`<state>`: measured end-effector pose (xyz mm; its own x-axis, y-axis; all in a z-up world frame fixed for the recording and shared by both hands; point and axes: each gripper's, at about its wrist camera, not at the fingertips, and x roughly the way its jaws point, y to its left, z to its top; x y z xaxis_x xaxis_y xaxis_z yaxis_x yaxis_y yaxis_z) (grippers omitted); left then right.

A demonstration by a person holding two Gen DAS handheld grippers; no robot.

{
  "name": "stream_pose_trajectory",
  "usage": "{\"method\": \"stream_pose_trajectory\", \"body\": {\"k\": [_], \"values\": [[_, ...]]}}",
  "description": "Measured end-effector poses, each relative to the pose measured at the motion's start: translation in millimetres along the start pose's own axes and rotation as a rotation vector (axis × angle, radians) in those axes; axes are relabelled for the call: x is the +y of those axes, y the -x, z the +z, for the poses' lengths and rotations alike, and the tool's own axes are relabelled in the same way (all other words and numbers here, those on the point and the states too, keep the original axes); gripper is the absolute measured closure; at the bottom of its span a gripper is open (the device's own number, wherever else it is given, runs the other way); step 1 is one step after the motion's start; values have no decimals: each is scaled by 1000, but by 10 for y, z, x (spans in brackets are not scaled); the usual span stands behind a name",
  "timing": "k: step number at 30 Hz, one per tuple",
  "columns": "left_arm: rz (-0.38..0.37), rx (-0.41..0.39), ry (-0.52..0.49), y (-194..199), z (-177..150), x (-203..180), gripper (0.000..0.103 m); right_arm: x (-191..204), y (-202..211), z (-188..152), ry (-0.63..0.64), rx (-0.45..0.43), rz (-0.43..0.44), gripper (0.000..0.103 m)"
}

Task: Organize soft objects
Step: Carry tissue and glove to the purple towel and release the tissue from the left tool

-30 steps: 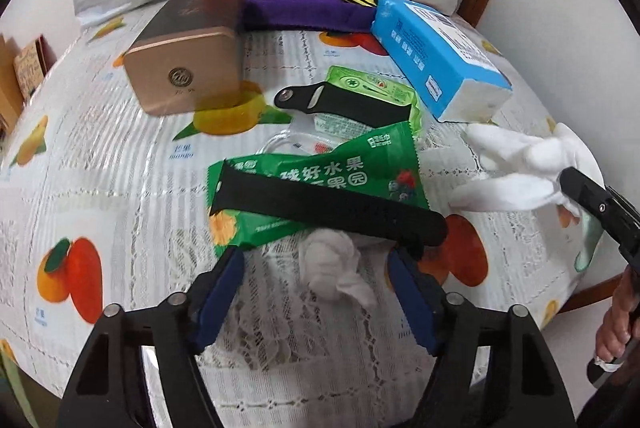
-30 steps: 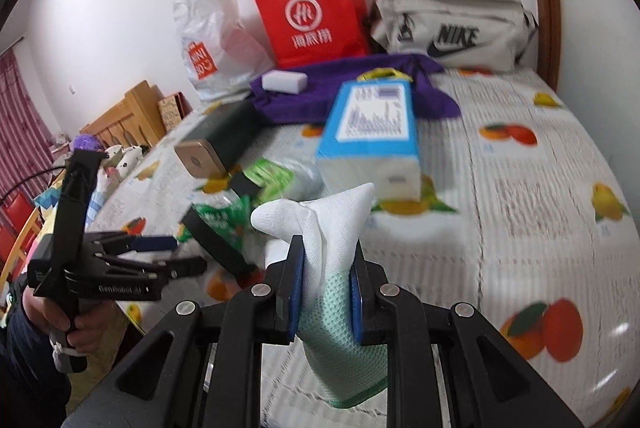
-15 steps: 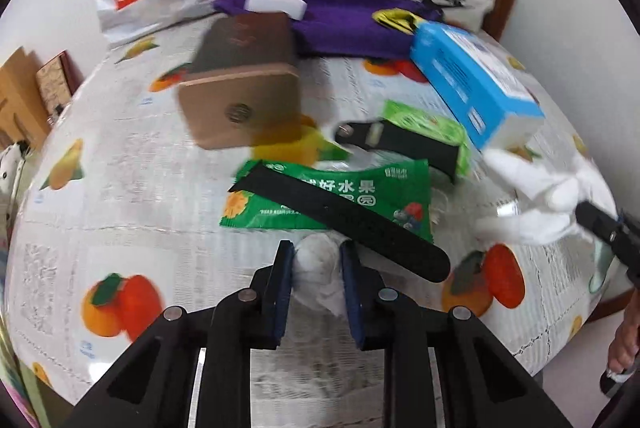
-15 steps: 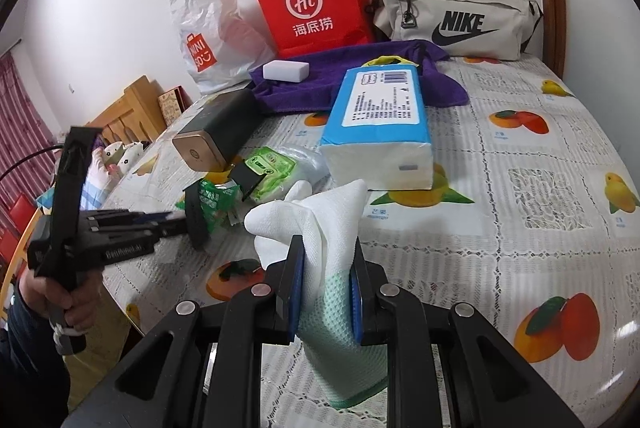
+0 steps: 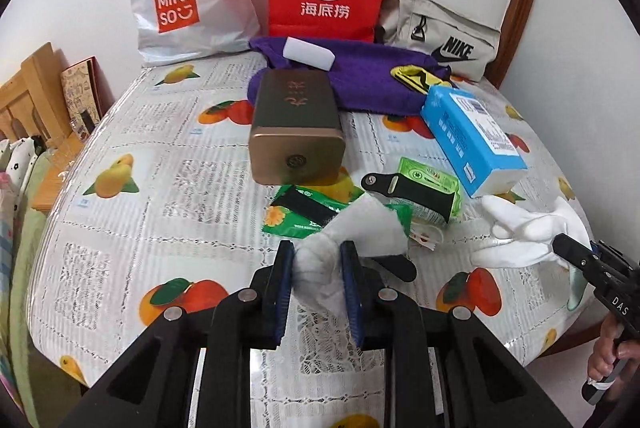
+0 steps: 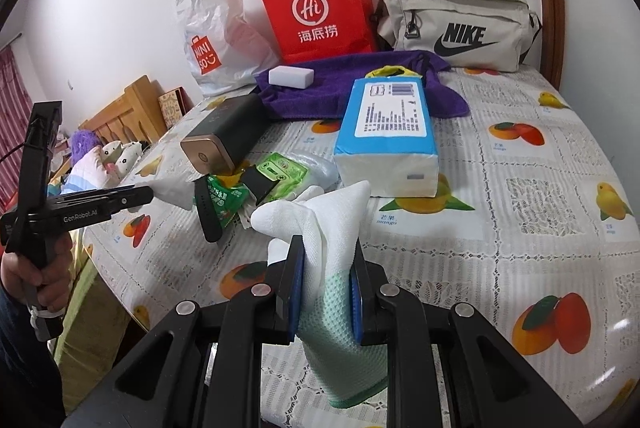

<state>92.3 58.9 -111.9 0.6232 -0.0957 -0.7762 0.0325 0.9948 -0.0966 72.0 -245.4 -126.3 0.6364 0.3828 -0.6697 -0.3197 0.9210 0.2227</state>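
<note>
The left hand-held gripper (image 5: 318,284) has its blue pads drawn in tight on a white cloth (image 5: 352,232), pinching its bunched end, and the cloth hangs clear above the table (image 5: 168,187). The loose part of the cloth drapes forward over a green packet (image 5: 296,214) and a black strap (image 5: 396,266) that lie in front of the tin (image 5: 296,131). In the right wrist view this gripper (image 6: 148,192) comes in from the left of the tin, held by a hand (image 6: 36,268), with the cloth (image 6: 172,189) at its tip.

The right hand-held gripper (image 6: 326,288) is clamped narrowly on a white glove (image 6: 320,220); its pads press on the part just above the green cuff (image 6: 344,348), and the glove's fingers stand up and flop forward. The glove is off the table, well to the right of the tin and in front of the blue tissue pack (image 6: 386,131). In the left wrist view the same glove (image 5: 520,232) sticks out from this gripper's black tip (image 5: 576,254) at the right edge, just in front of the tissue pack (image 5: 472,137).

Behind the tin lies a purple towel (image 5: 368,79) with a small white block (image 5: 308,53) on it. A second green packet (image 5: 428,183) with another black strap (image 5: 404,191) across it lies to the right of the tin.
</note>
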Motion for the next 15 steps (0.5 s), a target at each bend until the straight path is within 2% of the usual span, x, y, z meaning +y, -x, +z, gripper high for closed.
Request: {"method": "stream_pose_trajectory", "body": {"k": [15], "values": [[-7,-51,45,213,215,56,80,-27,272,267,-2,-67,-37,83]]}}
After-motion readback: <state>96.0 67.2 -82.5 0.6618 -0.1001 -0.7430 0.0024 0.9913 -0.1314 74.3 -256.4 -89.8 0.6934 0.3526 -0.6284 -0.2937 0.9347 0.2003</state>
